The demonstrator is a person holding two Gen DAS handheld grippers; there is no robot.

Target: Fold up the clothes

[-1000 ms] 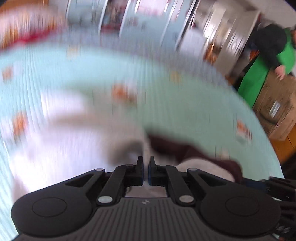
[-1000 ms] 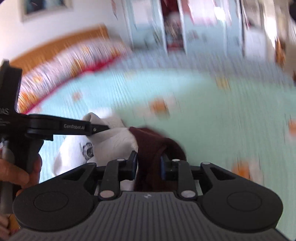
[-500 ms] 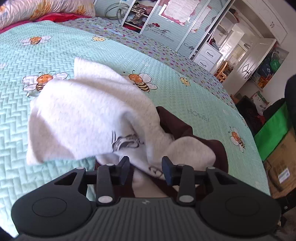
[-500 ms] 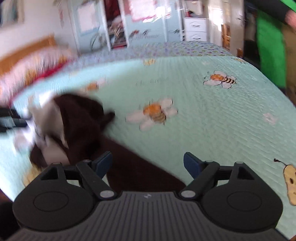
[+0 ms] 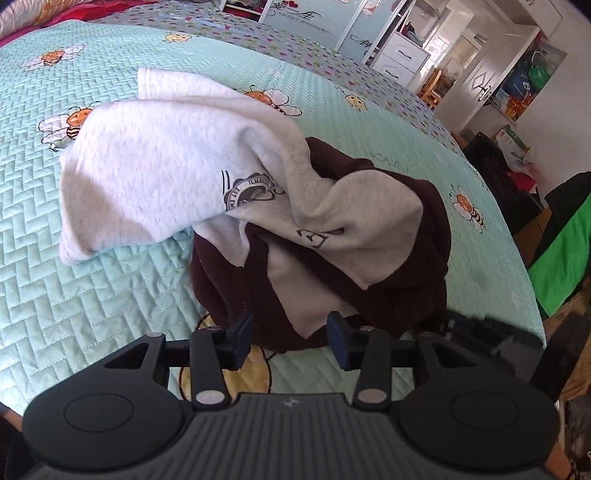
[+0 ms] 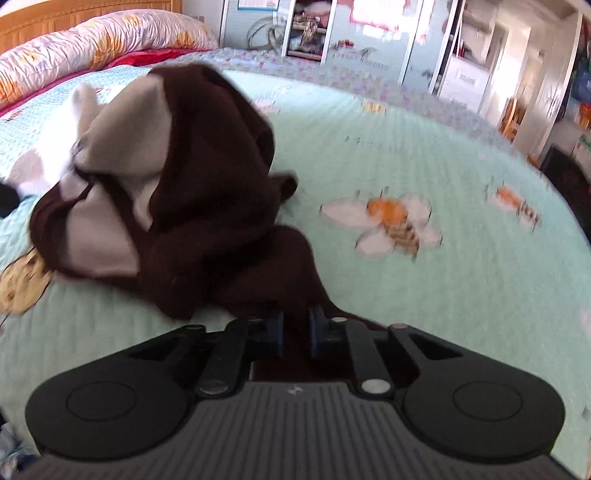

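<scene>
A crumpled grey and dark brown sweatshirt [image 5: 258, 192] lies in a heap on the mint green bee-print bedspread [image 5: 92, 295]. It also shows in the right wrist view [image 6: 192, 192]. My left gripper [image 5: 291, 341] is open and empty, just in front of the heap's near brown edge. My right gripper [image 6: 296, 330] is shut on a dark brown part of the sweatshirt [image 6: 288, 266] that stretches from the heap to its jaws.
A rolled floral quilt [image 6: 92, 40] lies at the head of the bed. Wardrobes and shelves [image 6: 369, 33] stand beyond the bed. A person in green [image 5: 561, 258] stands by the bed's right edge, which drops off there.
My left gripper let go of the grey cloth and opened wider, pulling back. My right gripper went from open to shut on the brown part of the sweatshirt.
</scene>
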